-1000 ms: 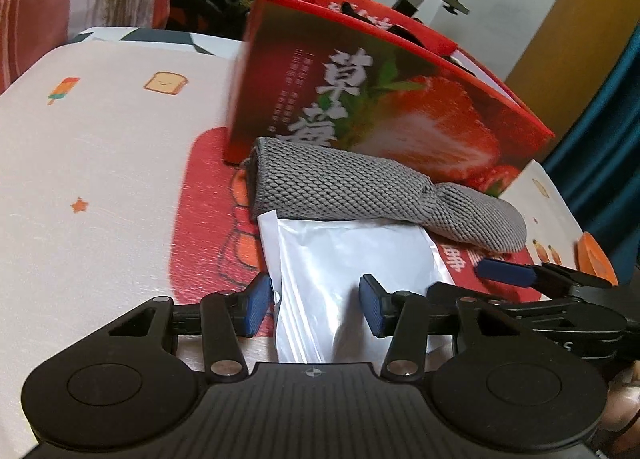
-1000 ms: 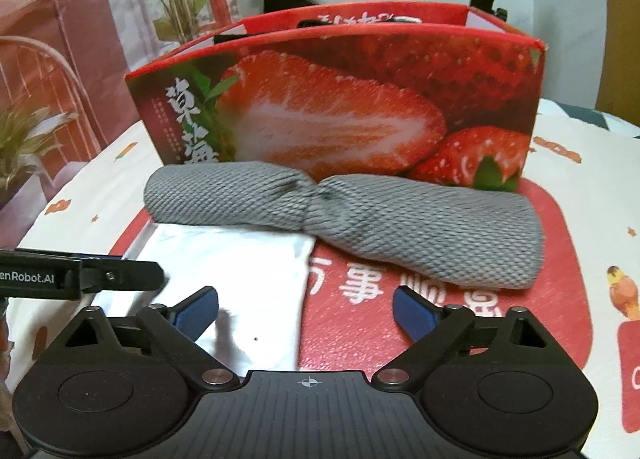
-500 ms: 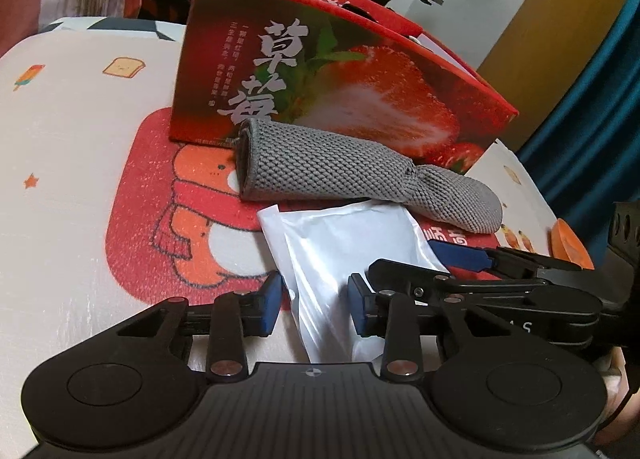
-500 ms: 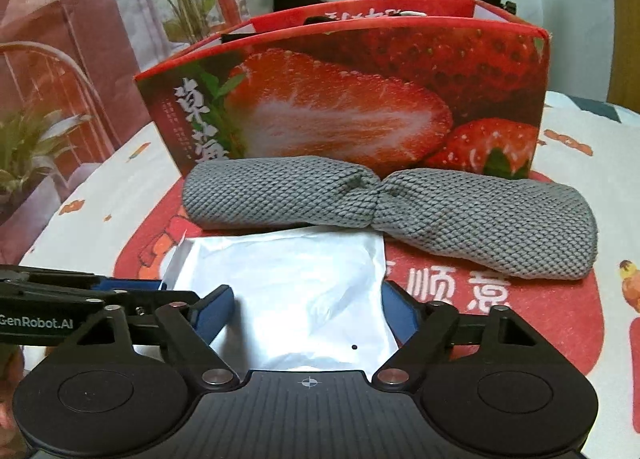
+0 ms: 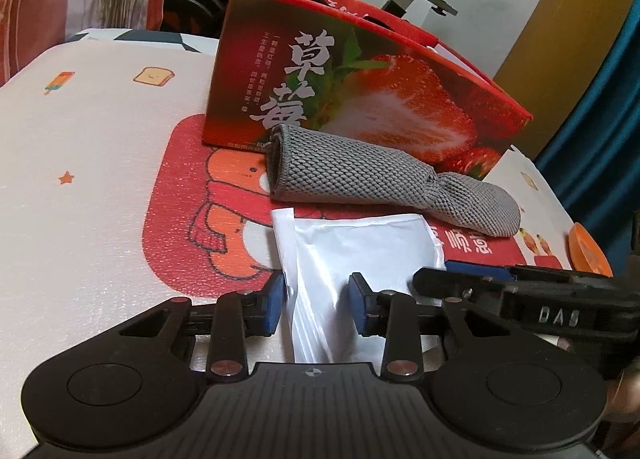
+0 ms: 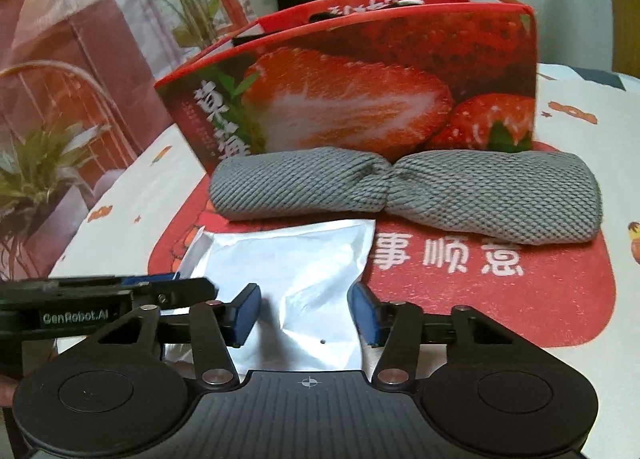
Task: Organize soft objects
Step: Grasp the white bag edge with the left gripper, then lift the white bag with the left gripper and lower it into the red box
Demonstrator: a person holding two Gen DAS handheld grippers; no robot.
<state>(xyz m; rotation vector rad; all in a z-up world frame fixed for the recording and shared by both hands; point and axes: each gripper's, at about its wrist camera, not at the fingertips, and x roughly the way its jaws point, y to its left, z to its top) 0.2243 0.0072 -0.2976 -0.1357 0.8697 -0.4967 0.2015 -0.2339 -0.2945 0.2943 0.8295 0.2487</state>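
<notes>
Both grippers, left (image 5: 318,301) and right (image 6: 304,313), seemingly pinch the white pouch (image 6: 292,259) (right jaws just closing).

White pouch (image 6: 296,271) near edge hidden under tongs body; red box (image 5: 360,99) interior unseen; small box print unreadable

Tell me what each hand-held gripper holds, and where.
The white pouch, by its near edge: the left hand-held gripper pinches the left part, the right hand-held gripper the right part. Both jaws have just been closing; the pouch buckles between them.
</notes>
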